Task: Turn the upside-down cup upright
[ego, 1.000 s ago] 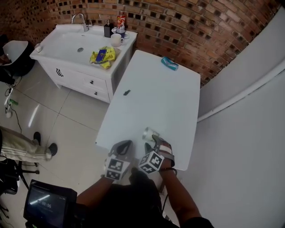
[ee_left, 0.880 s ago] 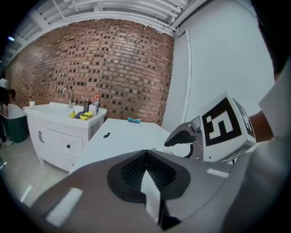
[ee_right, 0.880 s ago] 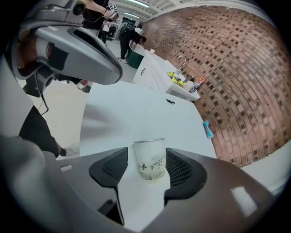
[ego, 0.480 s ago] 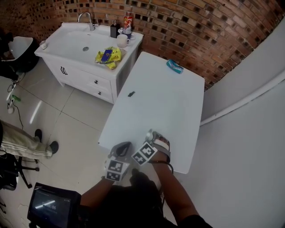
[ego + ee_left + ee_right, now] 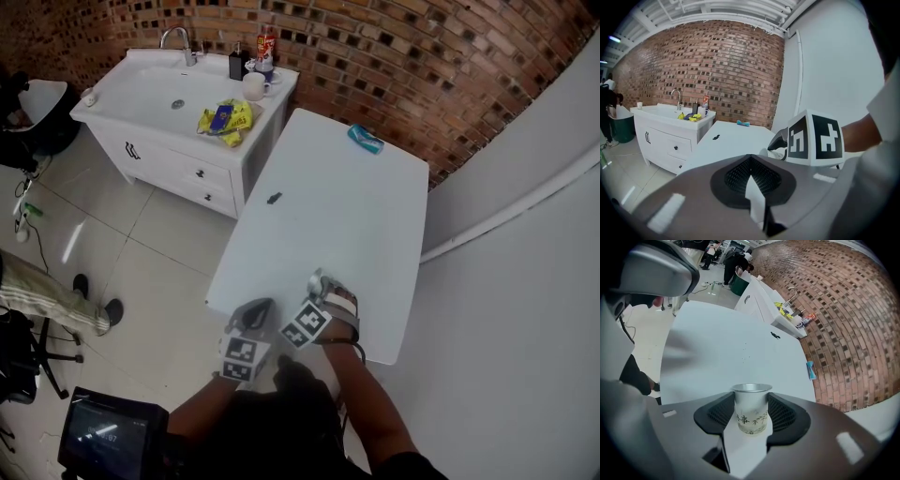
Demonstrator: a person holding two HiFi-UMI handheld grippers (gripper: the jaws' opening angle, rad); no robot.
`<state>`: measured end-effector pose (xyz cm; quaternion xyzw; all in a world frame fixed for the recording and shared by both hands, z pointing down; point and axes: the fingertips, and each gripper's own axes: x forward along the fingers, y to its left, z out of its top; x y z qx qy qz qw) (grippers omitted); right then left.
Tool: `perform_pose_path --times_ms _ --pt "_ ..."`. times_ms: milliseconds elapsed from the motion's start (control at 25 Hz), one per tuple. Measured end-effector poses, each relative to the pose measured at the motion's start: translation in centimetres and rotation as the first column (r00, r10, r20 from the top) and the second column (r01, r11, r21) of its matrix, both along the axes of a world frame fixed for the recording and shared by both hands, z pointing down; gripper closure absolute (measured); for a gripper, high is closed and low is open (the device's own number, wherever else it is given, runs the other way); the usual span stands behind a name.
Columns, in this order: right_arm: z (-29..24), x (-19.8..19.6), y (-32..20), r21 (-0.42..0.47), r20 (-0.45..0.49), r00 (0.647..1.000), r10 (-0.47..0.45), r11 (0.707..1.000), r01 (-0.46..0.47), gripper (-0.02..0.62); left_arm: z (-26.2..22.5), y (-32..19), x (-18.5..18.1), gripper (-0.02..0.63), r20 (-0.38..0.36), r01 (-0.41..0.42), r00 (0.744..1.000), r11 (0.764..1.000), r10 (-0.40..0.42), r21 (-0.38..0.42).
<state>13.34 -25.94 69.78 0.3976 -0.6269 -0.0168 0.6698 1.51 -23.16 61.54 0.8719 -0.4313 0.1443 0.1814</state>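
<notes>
The right gripper (image 5: 751,399) has just been closing. Its dark pads are pressing both sides of the white, black-printed cup with a silvery rim (image 5: 751,417), which is standing right between the jaws.

cup (image 5: 751,414): white, dark print | table (image 5: 328,206): white | wall (image 5: 441,66): red-brown brick | cabinet (image 5: 178,159): white | floor (image 5: 141,272): pale tiles

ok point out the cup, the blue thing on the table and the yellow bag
cup (image 5: 751,411), right gripper view, its side wall
blue thing (image 5: 361,138), head view, its middle
yellow bag (image 5: 228,120), head view, its middle
</notes>
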Motion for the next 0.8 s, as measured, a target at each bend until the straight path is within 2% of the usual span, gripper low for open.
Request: perform_pose_path --times_ms 160,280,400,560,680,720,800 --pt "-1.2 -0.2 -0.1 0.05 0.044 0.999 -0.001 0.999 -0.001 0.357 0.0 0.0 0.3 0.605 -0.001 -0.007 1.0 1.0 0.007 0.001" --pt "-2.2 -0.5 -0.6 0.138 0.122 0.993 0.002 0.99 -0.019 0.357 0.3 0.0 0.3 0.606 -0.001 -0.008 1.0 1.0 0.008 -0.001" --pt "-3.3 -0.5 -0.8 0.224 0.228 0.973 0.024 0.972 -0.076 0.357 0.3 -0.1 0.5 0.606 0.001 -0.012 1.0 1.0 0.012 -0.001" --pt "-4.5 0.5 -0.8 0.318 0.342 0.938 0.06 0.932 -0.176 0.357 0.0 -0.3 0.8 0.604 -0.001 -0.017 1.0 1.0 0.017 0.009" --pt "-5.3 1.3 -0.9 0.345 0.465 0.88 0.099 0.895 -0.283 0.357 -0.2 -0.4 0.7 0.604 0.0 -0.016 1.0 1.0 0.016 0.013" --pt "-5.6 1.6 -0.9 0.345 0.518 0.848 0.111 0.88 -0.327 0.357 -0.2 -0.3 0.8 0.605 0.0 -0.017 1.0 1.0 0.017 0.012" --pt "-6.1 2.3 -0.9 0.327 0.636 0.76 0.131 0.847 -0.419 0.357 -0.2 -0.2 1.0 0.606 0.001 -0.022 1.0 1.0 0.022 0.01"
